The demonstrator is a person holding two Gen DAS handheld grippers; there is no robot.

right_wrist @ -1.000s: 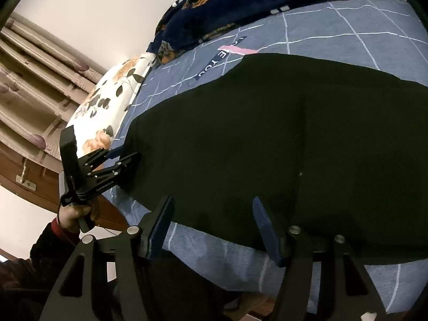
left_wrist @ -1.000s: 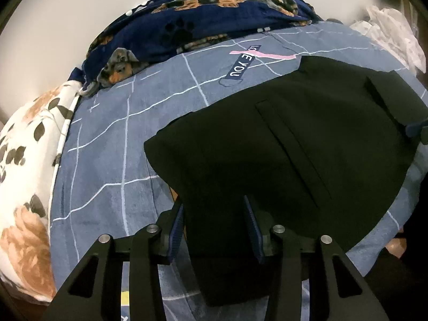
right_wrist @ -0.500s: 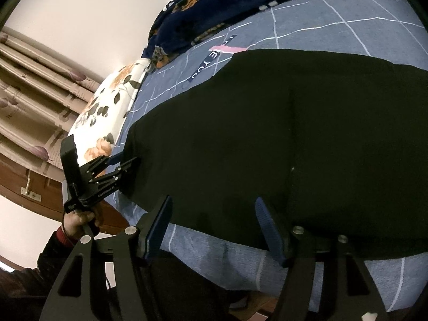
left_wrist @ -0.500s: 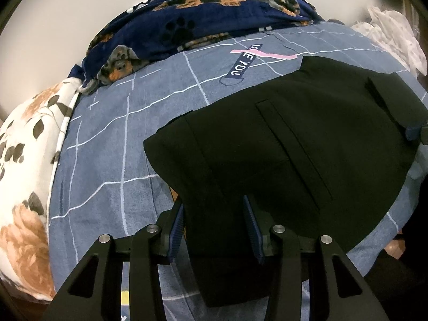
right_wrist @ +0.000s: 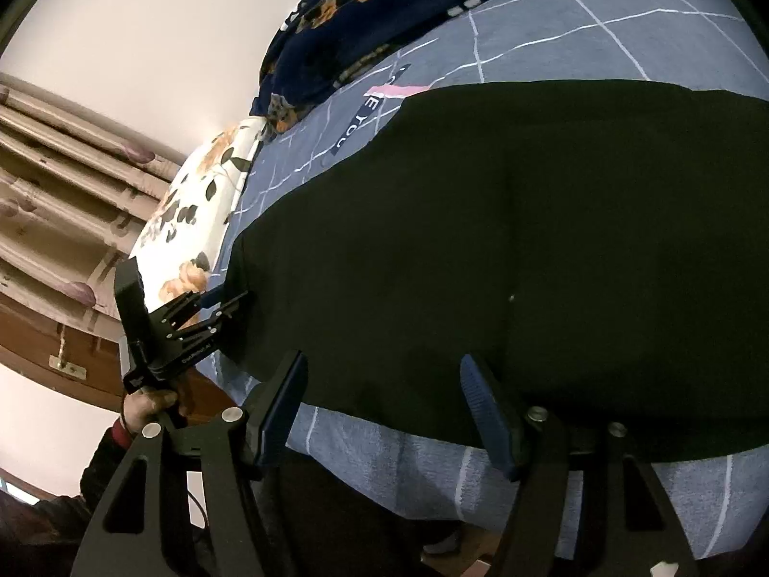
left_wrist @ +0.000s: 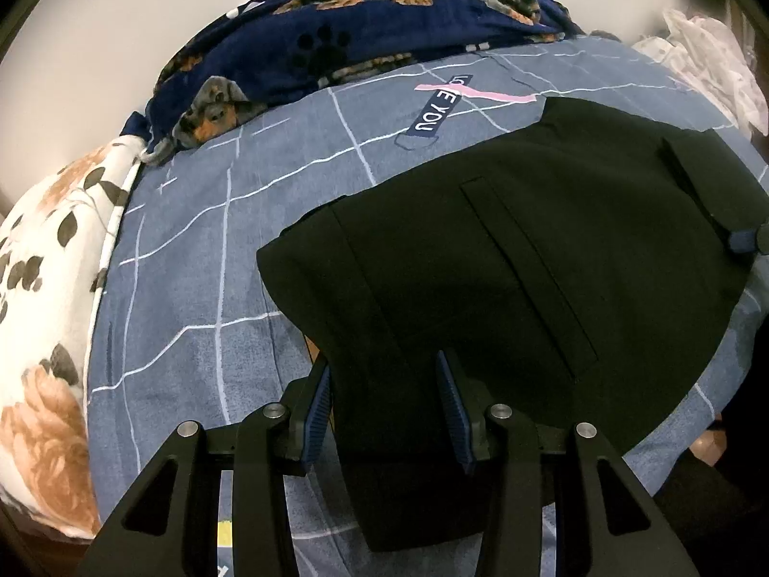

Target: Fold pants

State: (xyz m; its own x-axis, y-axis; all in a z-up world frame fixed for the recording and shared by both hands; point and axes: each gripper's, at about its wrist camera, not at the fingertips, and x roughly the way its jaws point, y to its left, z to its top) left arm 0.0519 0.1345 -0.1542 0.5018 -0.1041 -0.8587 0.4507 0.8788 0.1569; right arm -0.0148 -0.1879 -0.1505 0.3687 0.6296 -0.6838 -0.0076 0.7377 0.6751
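Observation:
Black pants [left_wrist: 504, 264] lie flat on a blue checked bedsheet [left_wrist: 192, 259], waistband end toward my left gripper. My left gripper [left_wrist: 387, 408] is open, its jaws straddling the pants' near corner without closing on it. In the right wrist view the pants [right_wrist: 480, 240] fill the middle. My right gripper [right_wrist: 384, 408] is open, over the pants' near edge at the bed's side. The left gripper also shows in the right wrist view [right_wrist: 226, 298], held by a hand at the pants' left end. A tip of the right gripper shows at the left wrist view's right edge [left_wrist: 750, 240].
A navy dog-print blanket [left_wrist: 360, 43] is heaped at the bed's far side. A white floral pillow [left_wrist: 43, 288] lies at the left. White crumpled cloth [left_wrist: 706, 53] sits at the far right. Curtains [right_wrist: 57, 182] and a wooden bed frame [right_wrist: 57, 336] are beyond the bed's end.
The right wrist view has tilted and shifted slightly along the pants' edge, and the right jaws look a little wider. The left gripper has hardly moved.

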